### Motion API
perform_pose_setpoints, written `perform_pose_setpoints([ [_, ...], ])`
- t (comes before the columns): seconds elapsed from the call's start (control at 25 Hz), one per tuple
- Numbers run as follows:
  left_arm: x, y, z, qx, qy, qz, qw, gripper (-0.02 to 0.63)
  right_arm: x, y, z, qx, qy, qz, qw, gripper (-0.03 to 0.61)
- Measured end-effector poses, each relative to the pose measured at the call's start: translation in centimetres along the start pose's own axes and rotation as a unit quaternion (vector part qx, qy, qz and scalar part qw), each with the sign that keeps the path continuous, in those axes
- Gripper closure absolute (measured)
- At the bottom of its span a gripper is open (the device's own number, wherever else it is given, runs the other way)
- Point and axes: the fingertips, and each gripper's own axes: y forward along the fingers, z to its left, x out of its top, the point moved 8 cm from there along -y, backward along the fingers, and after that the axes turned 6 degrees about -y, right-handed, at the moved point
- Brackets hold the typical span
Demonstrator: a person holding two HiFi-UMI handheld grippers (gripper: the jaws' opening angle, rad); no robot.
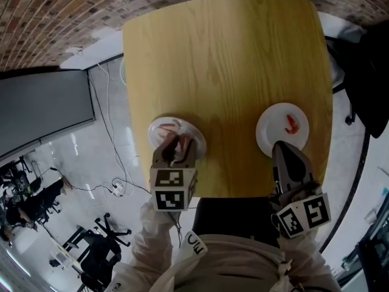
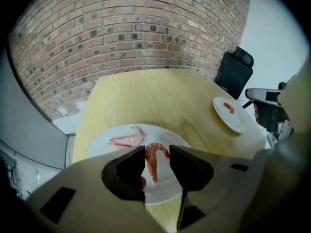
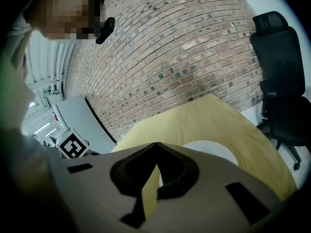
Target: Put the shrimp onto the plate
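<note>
Shrimp point(image 2: 151, 161) lies on plate point(image 2: 107, 147) between left gripper's point(image 2: 156, 152) parted jaws.

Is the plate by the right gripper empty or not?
Not empty: the head view shows one red shrimp lying on that white plate, near its middle.

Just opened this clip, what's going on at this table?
A person works at a wooden table with a tool in each hand. The left tool is down over the left plate, jaws apart on either side of a red shrimp that lies on it; a paler pink piece lies further back. The right tool is shut and empty, at the near edge of the right plate, which holds one shrimp.
</note>
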Motion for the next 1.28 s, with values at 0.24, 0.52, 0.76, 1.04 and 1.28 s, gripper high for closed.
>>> perform_pose_setpoints([
  [0.24,1.5,-1.2,-1.5,-0.012,0.027,-0.019,0.9994,0.453,0.1,-1.0,-0.3,-0.009,0.004,-0.01,1.0,0.555],
  [0.52,3.6,-1.3,-6.3,-0.048,0.075,-0.032,0.9955,0.453,0.5,-3.7,-2.4,-0.042,0.015,-0.03,0.999,0.555],
  [0.76,5.2,-0.5,-11.0,-0.082,0.126,-0.036,0.988,0.453,0.5,-6.5,-4.7,-0.078,0.032,-0.044,0.995,0.554],
  [1.04,6.9,0.9,-15.2,-0.112,0.176,-0.035,0.9773,0.453,-0.3,-9.1,-6.9,-0.122,0.058,-0.059,0.989,0.555],
  [1.28,7.8,2.2,-18.9,-0.13,0.202,-0.033,0.9702,0.453,-0.6,-11.5,-9.1,-0.149,0.072,-0.069,0.984,0.555],
])
